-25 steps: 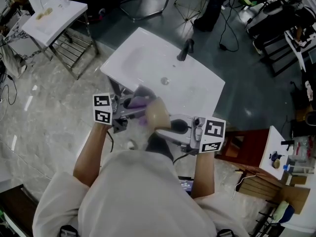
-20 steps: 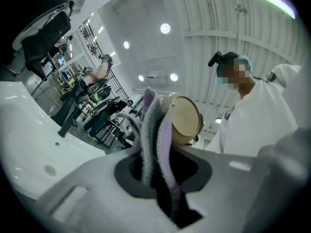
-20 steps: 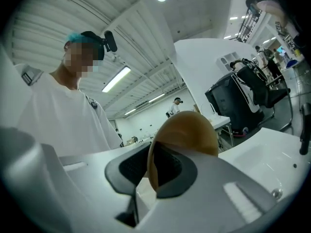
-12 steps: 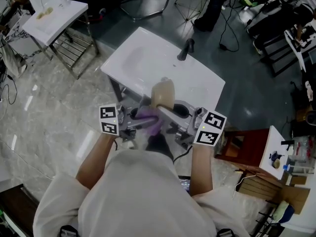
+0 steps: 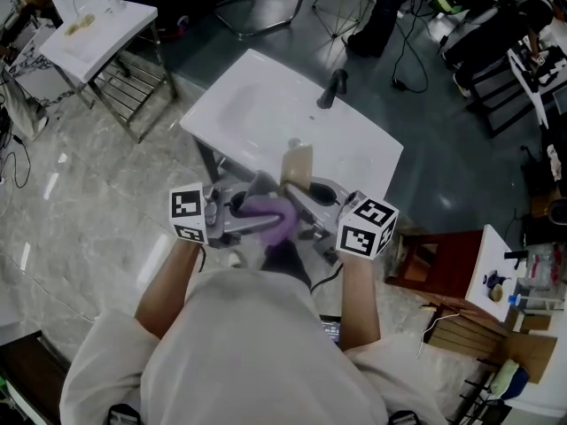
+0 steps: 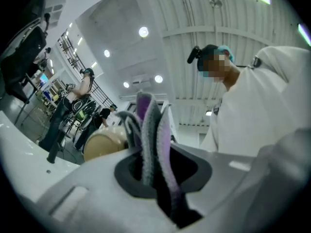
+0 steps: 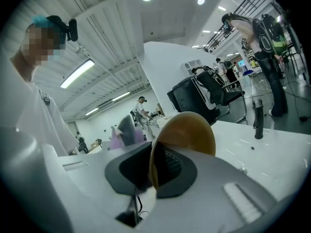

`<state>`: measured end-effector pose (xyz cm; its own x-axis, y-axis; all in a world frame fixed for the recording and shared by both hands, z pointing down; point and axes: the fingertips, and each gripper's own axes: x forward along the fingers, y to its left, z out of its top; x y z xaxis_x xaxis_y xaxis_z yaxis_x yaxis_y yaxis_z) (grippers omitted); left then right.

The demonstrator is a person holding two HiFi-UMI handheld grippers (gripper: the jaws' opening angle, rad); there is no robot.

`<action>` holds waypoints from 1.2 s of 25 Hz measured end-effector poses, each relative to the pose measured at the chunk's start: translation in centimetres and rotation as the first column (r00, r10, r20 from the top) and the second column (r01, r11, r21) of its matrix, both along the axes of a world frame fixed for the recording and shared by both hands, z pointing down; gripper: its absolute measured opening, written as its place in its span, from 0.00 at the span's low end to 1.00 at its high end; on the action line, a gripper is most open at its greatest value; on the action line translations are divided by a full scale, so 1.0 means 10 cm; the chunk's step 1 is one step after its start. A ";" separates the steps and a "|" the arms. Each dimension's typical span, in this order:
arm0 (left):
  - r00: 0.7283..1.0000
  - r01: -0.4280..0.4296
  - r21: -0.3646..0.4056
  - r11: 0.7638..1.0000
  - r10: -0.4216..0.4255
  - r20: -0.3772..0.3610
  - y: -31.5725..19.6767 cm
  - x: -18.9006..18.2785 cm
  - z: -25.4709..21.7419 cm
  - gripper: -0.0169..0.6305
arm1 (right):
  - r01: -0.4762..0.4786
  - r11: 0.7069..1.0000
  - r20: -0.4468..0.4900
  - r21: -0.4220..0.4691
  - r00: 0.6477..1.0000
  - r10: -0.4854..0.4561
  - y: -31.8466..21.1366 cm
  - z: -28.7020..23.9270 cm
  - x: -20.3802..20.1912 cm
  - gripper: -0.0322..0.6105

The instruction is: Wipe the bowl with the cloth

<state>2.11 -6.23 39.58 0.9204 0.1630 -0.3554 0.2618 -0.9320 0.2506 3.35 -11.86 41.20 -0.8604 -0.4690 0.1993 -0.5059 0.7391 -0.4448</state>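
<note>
In the head view my right gripper (image 5: 299, 198) is shut on the rim of a tan bowl (image 5: 297, 166). The bowl is turned on edge above the front of the white sink (image 5: 257, 104). The right gripper view shows the rim pinched between the dark pads, the bowl (image 7: 187, 130) rising past my gripper (image 7: 153, 171); the jaws have just tightened slightly on it. My left gripper (image 5: 252, 214) is shut on a folded purple-and-grey cloth (image 5: 270, 212), just below and left of the bowl. In the left gripper view the cloth (image 6: 150, 130) stands up from my gripper (image 6: 150, 166), with the bowl (image 6: 104, 144) beyond.
A black faucet (image 5: 332, 87) stands at the sink's back. A second sink on a metal stand (image 5: 97, 29) is at the upper left. A reddish-brown stand (image 5: 443, 264) sits to the right, with cables and gear (image 5: 496, 25) beyond. People stand in the background (image 6: 63, 115).
The bowl has turned from broadside to edge-on and shifted toward the sink. The cloth has moved right, from beside the bowl to just beneath it. Both grippers have closed in together.
</note>
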 end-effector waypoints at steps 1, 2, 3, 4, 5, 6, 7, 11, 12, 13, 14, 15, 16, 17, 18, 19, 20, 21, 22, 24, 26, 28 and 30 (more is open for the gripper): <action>1.000 0.005 0.006 1.000 -0.005 -0.021 -0.02 -0.03 -0.06 0.12 | -0.007 1.000 -0.017 -0.010 1.000 0.007 -0.01 0.04 0.02 0.09; 0.999 0.014 0.016 1.000 -0.014 -0.031 -0.04 -0.04 -0.11 0.12 | -0.010 1.000 -0.026 -0.019 1.000 0.009 0.00 0.07 0.04 0.09; 0.999 0.024 0.031 0.999 -0.023 -0.030 -0.06 -0.05 -0.14 0.12 | -0.010 1.000 -0.028 -0.025 1.000 0.009 0.01 0.10 0.05 0.09; 0.999 0.034 0.048 0.998 -0.033 -0.024 -0.08 -0.05 -0.17 0.12 | -0.008 1.000 -0.030 -0.027 1.000 0.007 0.02 0.11 0.06 0.09; 0.999 0.047 0.062 0.997 -0.046 -0.022 -0.11 -0.05 -0.20 0.12 | -0.006 1.000 -0.042 -0.030 0.999 0.004 0.03 0.13 0.06 0.09; 0.997 0.069 0.070 0.995 -0.067 -0.029 -0.15 -0.07 -0.24 0.12 | 0.000 0.999 -0.063 -0.033 0.998 -0.002 0.04 0.16 0.05 0.09; 0.994 0.101 0.074 0.992 -0.099 -0.037 -0.21 -0.10 -0.28 0.12 | 0.013 0.999 -0.088 -0.037 0.996 -0.016 0.06 0.20 0.03 0.09; 0.972 0.221 0.163 0.962 -0.230 0.040 -0.45 -0.06 -0.30 0.12 | 0.105 0.993 -0.135 -0.047 0.985 -0.110 0.22 0.29 -0.13 0.09; 0.968 0.226 0.191 0.955 -0.243 0.070 -0.48 -0.04 -0.28 0.12 | 0.120 0.992 -0.142 -0.048 0.982 -0.125 0.25 0.30 -0.16 0.09; 0.962 0.229 0.217 0.949 -0.255 0.099 -0.50 -0.02 -0.26 0.12 | 0.131 0.990 -0.150 -0.050 0.979 -0.137 0.26 0.31 -0.19 0.09; 0.955 0.234 0.241 0.942 -0.269 0.128 -0.52 0.00 -0.24 0.12 | 0.140 0.989 -0.158 -0.051 0.977 -0.146 0.28 0.32 -0.20 0.09; 0.946 0.238 0.262 0.935 -0.284 0.154 -0.54 0.02 -0.21 0.12 | 0.149 0.987 -0.166 -0.053 0.974 -0.155 0.29 0.33 -0.20 0.09; 0.938 0.243 0.278 0.929 -0.298 0.176 -0.56 0.04 -0.19 0.12 | 0.158 0.986 -0.174 -0.054 0.971 -0.165 0.32 0.33 -0.20 0.09; 0.930 0.247 0.290 0.925 -0.310 0.196 -0.58 0.04 -0.16 0.12 | 0.169 0.984 -0.182 -0.055 0.967 -0.176 0.34 0.33 -0.20 0.09; 0.922 0.253 0.297 0.921 -0.322 0.214 -0.60 0.04 -0.14 0.12 | 0.182 0.982 -0.189 -0.056 0.964 -0.190 0.37 0.33 -0.20 0.09; 0.915 0.259 0.300 0.918 -0.333 0.229 -0.64 0.04 -0.13 0.12 | 0.198 0.979 -0.192 -0.057 0.960 -0.205 0.40 0.33 -0.20 0.09; 0.908 0.267 0.300 0.916 -0.344 0.241 -0.67 0.02 -0.11 0.12 | 0.215 0.975 -0.190 -0.060 0.956 -0.222 0.44 0.32 -0.21 0.09; 0.901 0.275 0.299 0.914 -0.354 0.251 -0.70 0.01 -0.09 0.12 | 0.232 0.971 -0.182 -0.062 0.954 -0.239 0.47 0.31 -0.22 0.09; 0.895 0.282 0.299 0.912 -0.362 0.260 -0.73 -0.01 -0.08 0.12 | 0.248 0.967 -0.172 -0.064 0.951 -0.256 0.50 0.29 -0.22 0.09; 0.883 0.290 0.305 0.907 -0.376 0.280 -0.78 -0.04 -0.03 0.12 | 0.280 0.958 -0.156 -0.062 0.945 -0.287 0.57 0.26 -0.23 0.09; 0.873 0.299 0.304 0.905 -0.388 0.296 -0.83 -0.08 0.04 0.12 | 0.314 0.948 -0.137 -0.050 0.938 -0.318 0.63 0.21 -0.24 0.09; 0.877 0.317 0.266 0.910 -0.388 0.283 -0.88 -0.15 0.09 0.12 | 0.344 0.938 -0.093 -0.029 0.934 -0.345 0.69 0.11 -0.26 0.09; 0.889 0.337 0.202 0.920 -0.381 0.252 -0.90 -0.22 0.13 0.12 | 0.366 0.931 -0.033 -0.009 0.930 -0.366 0.73 -0.03 -0.30 0.09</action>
